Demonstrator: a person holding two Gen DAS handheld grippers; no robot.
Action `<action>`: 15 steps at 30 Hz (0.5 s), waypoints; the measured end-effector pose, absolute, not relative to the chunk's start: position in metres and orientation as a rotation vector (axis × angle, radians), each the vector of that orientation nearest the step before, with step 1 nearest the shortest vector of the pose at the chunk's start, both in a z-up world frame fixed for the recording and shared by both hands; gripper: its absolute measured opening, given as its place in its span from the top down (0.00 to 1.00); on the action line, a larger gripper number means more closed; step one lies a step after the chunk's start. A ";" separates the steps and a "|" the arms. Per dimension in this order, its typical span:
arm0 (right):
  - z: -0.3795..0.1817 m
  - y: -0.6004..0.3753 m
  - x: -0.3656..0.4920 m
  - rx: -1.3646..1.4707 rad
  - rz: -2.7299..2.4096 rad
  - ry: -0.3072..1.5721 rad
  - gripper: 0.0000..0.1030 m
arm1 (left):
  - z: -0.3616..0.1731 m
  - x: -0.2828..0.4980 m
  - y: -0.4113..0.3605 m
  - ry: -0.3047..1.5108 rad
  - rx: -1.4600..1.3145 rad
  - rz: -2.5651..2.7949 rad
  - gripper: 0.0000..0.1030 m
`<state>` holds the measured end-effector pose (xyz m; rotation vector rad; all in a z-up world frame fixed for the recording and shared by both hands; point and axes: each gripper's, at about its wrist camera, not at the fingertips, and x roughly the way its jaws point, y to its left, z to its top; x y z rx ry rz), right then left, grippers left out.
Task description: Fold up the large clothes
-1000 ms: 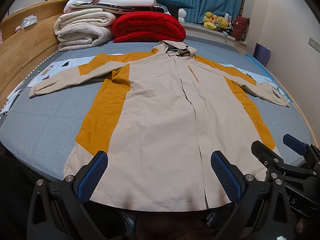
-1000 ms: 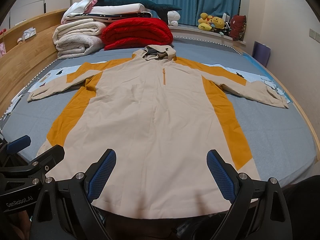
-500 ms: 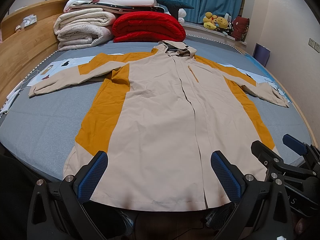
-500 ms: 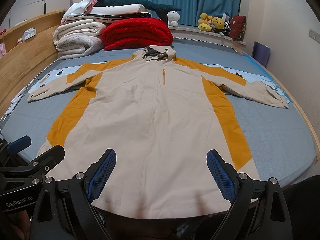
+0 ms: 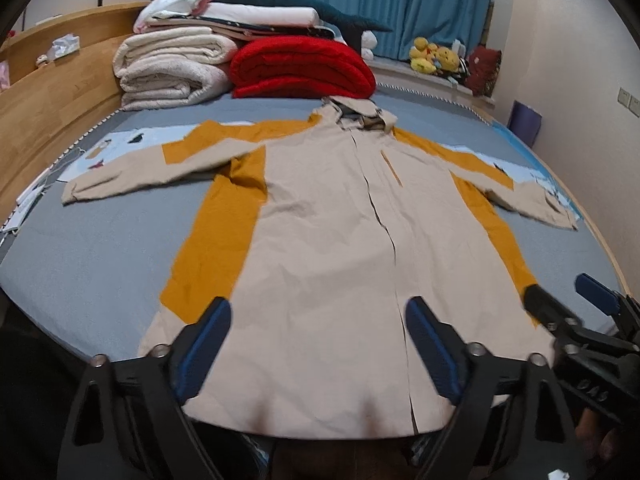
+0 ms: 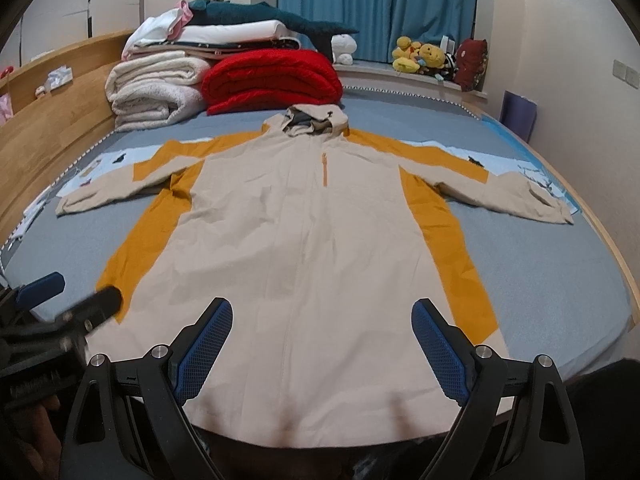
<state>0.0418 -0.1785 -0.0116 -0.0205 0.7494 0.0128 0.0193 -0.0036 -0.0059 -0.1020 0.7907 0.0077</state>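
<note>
Narrower than a second ago, the left gripper (image 5: pixel 318 346) is closing on nothing above the hem of the jacket (image 5: pixel 332 248), spread flat on the bed (image 5: pixel 88 256); the right gripper (image 6: pixel 322 346) gapes empty. Bare sheet flanks both sleeves.

We see a wide bed with a grey-blue sheet (image 6: pixel 560 280), a light wooden headboard (image 6: pixel 44 128) on its left, blue curtains (image 6: pixel 376 4) behind, and a plain cream wall (image 6: pixel 580 60) at right.

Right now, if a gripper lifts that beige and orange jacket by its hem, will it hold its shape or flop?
The jacket will probably flop: it lies flat and creased like thin fabric. Its spread sleeves would likely trail. It looks light for its size.
</note>
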 end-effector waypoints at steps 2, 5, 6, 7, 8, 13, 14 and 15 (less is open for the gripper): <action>-0.001 -0.184 0.045 -0.014 0.015 0.722 0.13 | 0.001 0.026 0.004 0.774 -0.112 0.018 0.38; 0.018 -0.191 0.057 0.003 0.026 0.683 0.13 | 0.015 0.046 0.018 0.752 -0.097 0.038 0.67; 0.024 -0.194 0.065 0.005 0.029 0.675 0.14 | 0.019 0.053 0.023 0.746 -0.095 0.038 0.71; 0.029 -0.196 0.073 0.008 0.033 0.666 0.14 | 0.024 0.063 0.029 0.739 -0.095 0.034 0.73; 0.034 -0.196 0.080 0.011 0.037 0.659 0.15 | 0.028 0.071 0.035 0.733 -0.095 0.029 0.74; 0.058 -0.199 0.130 0.013 0.077 0.632 0.31 | 0.045 0.126 0.083 0.708 -0.117 0.034 0.74; 0.063 -0.199 0.144 0.013 0.084 0.627 0.35 | 0.046 0.136 0.093 0.708 -0.125 0.043 0.74; 0.067 -0.199 0.155 0.014 0.090 0.622 0.38 | 0.046 0.149 0.107 0.710 -0.130 0.064 0.74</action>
